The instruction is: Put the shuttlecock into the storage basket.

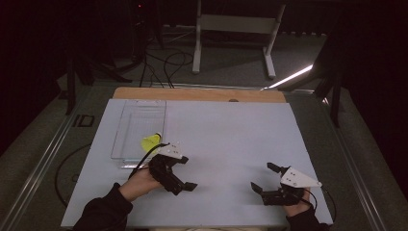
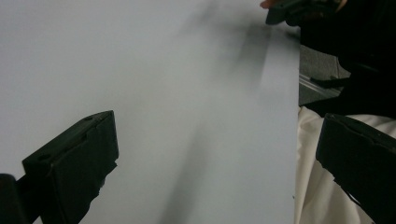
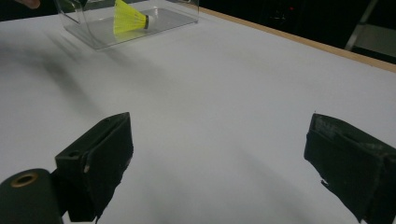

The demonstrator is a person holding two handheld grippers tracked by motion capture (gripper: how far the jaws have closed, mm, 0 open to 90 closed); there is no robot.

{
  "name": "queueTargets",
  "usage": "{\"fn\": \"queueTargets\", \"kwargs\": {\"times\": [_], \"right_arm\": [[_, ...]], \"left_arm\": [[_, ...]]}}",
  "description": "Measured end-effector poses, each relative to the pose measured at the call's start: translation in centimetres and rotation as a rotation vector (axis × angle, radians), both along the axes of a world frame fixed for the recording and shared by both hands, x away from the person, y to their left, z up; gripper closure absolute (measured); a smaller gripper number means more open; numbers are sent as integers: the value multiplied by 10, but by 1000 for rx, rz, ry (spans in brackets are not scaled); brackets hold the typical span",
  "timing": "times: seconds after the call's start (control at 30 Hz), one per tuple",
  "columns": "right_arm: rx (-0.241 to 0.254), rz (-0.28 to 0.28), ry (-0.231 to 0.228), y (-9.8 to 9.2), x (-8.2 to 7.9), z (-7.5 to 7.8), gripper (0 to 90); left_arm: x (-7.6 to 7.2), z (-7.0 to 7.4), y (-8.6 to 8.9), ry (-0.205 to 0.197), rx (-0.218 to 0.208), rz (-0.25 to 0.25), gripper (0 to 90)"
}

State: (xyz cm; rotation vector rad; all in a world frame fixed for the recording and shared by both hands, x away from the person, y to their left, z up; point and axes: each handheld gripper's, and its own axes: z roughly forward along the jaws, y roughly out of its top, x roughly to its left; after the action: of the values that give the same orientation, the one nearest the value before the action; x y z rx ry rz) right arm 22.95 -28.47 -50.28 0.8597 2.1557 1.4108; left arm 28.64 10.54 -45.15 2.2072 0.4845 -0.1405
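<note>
Counted on the white table surface (image 1: pixel 231 134): one yellow feathered shuttlecock (image 1: pixel 150 141), one clear plastic rectangular tray (image 1: pixel 139 115), two black two-jaw grippers.

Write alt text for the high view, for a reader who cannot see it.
A yellow shuttlecock lies in a clear plastic tray on the left of a pale table. Nearer the camera, a person's hands hold the left gripper and the right gripper over bare tabletop, both open and holding nothing.
</note>
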Motion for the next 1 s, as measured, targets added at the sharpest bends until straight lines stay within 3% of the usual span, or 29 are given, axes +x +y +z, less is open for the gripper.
{"fn": "queueTargets", "kwargs": {"times": [0.27,0.4,0.9,1.0], "right_arm": [[-5,0,-1,0,0,0,79],[-5,0,-1,0,0,0,79],[-6,-3,2,1,0,0,79],[-10,0,2,1,0,0,79]], "left_arm": [[-15,-14,11,-6,-35,-7,1],[-21,-23,18,-3,-28,1,1],[-41,-49,53,-25,-31,66,0],[-42,-52,61,-22,-57,93,1]]}}
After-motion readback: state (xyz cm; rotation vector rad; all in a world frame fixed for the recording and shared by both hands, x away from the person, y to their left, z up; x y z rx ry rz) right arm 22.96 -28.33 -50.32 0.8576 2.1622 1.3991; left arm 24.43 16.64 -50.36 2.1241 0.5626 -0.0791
